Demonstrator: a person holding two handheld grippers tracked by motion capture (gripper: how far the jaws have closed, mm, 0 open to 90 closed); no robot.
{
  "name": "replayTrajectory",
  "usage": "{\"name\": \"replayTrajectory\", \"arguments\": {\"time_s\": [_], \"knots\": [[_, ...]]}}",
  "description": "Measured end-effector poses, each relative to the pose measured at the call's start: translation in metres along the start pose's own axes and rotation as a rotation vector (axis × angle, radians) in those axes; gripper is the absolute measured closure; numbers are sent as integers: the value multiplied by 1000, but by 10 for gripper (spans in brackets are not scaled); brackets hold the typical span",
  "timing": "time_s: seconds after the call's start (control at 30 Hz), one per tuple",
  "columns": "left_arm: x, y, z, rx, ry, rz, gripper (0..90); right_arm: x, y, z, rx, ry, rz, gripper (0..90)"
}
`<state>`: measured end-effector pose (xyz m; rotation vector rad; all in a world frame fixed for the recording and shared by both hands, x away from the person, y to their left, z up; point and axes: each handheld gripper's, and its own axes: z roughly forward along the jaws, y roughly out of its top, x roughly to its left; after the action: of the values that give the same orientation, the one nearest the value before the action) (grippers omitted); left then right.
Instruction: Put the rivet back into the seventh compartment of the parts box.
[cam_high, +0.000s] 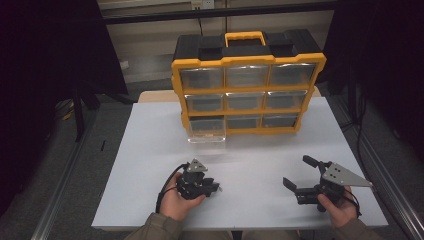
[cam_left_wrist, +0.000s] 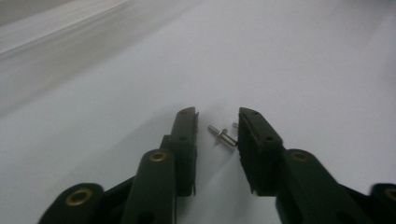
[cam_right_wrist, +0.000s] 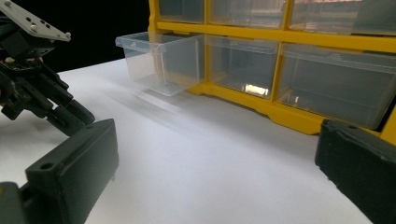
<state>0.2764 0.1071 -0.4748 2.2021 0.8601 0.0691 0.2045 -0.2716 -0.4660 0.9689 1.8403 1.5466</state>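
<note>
Shiny metal, a tiny pin (cam_left_wrist: 222, 136) lies flat on the white desk (cam_high: 150, 165), right between the two black jaws of the left gripper (cam_left_wrist: 217, 122). In the left gripper view its long side runs across the gap, from one jaw toward the other, and tips a little away from the gripper at its left end. Its thick end touches the right jaw, or sits just beside it; its thin end points at the left jaw and has not reached it. The jaws are close together but not squeezing the pin, so the left gripper holds nothing.

The right gripper (cam_high: 300, 176) rests well apart from the pin, off to the right, with its jaws wide open and nothing in them. Past both grippers stands a yellow and black drawer box (cam_high: 247, 85). One clear drawer (cam_high: 206, 129) at its bottom left is pulled out.
</note>
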Motion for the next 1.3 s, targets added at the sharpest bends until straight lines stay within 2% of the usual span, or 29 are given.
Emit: {"name": "replayTrajectory", "arguments": {"time_s": [0.4, 1.03, 1.17, 1.3], "knots": [[3, -1, -1, 10, -5, -14, 818, 0, 0, 0, 4, -2, 4, 0], [3, 0, -1, 22, 3, -20, 866, 0, 0, 0, -2, -1, -1, 0], [4, 1, -2, 40, -4, -31, 867, 0, 0, 0, -7, 3, -5, 0], [5, 2, -4, 19, 2, -51, 867, 0, 0, 0, -4, -3, 2, 0]]}}
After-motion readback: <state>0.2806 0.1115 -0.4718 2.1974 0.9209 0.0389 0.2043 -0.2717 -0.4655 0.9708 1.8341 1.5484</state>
